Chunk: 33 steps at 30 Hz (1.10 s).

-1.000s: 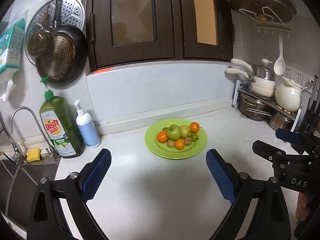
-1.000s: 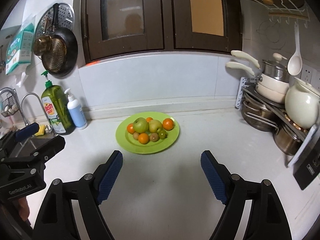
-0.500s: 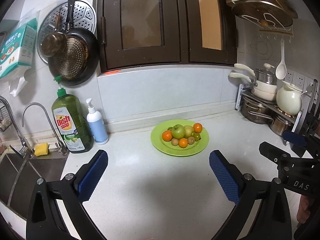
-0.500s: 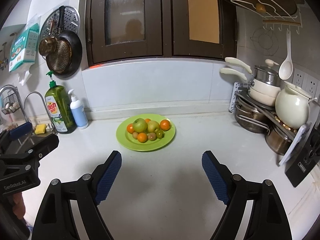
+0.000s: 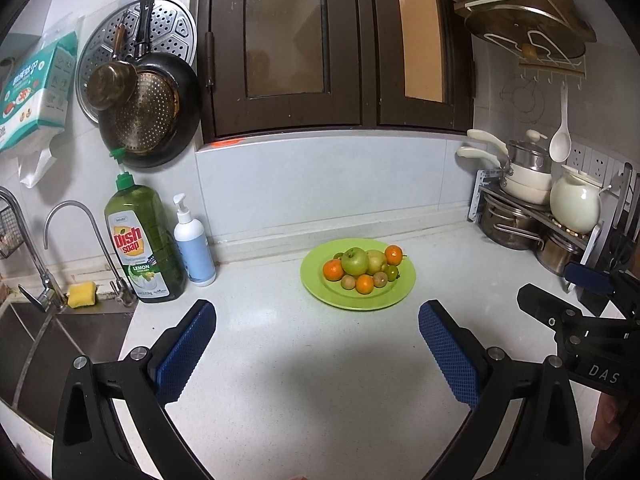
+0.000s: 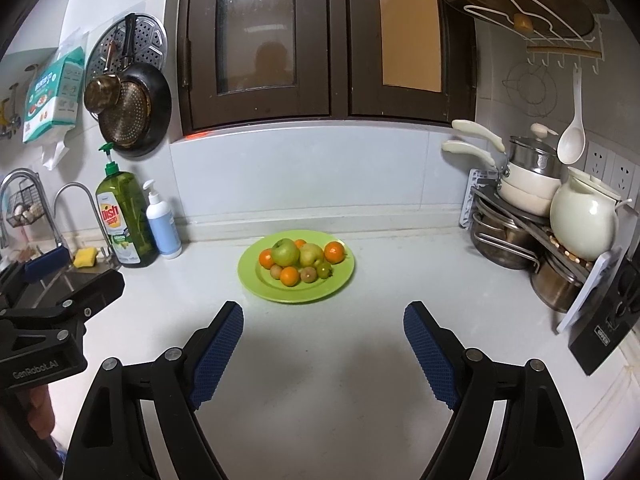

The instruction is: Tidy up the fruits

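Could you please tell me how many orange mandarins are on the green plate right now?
4 on the green plate: one at the pile's left, one in front, one at the right, one peeking out behind the green apple at. More may be hidden underneath.

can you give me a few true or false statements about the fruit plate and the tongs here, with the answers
1. All the fruit sits on the green plate. True.
2. The left tongs are clamped on an orange. False: they are open with nothing between them.
3. The big green apple is the largest fruit in the pile. True.
4. The dish soap bottle stands to the right of the plate. False: it stands to the left, by the sink.
5. The right tongs are open and short of the plate, over bare counter. True.
6. The plate holds only oranges. False: apples and small brown fruits are there too.
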### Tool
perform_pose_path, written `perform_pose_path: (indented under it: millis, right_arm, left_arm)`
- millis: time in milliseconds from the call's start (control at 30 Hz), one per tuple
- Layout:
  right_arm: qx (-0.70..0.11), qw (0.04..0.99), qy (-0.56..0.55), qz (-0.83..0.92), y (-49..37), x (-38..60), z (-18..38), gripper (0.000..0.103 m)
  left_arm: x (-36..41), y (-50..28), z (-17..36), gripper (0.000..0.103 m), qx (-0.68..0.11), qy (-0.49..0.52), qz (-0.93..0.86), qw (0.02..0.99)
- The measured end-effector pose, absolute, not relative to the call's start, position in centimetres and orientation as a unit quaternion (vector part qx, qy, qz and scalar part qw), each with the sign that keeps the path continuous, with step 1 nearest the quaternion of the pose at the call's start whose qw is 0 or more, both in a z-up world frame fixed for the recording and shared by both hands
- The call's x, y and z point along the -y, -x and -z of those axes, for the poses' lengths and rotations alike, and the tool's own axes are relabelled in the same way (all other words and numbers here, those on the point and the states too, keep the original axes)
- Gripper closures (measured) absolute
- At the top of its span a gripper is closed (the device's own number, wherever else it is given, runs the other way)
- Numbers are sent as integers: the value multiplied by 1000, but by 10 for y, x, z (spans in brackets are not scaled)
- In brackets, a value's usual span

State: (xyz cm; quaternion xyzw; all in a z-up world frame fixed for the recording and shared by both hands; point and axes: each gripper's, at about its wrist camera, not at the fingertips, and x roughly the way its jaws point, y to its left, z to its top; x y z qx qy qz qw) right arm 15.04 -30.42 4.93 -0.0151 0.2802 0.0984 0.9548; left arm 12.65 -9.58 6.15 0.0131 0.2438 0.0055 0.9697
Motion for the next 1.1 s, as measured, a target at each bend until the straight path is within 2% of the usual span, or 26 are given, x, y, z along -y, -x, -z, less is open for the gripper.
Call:
perform_pose_path:
  millis: [1100]
  right_arm:
    - [-276, 956, 16, -101, -147, 299, -50, 20]
  left_arm:
    - [91, -120, -64, 0, -235, -17, -9, 972]
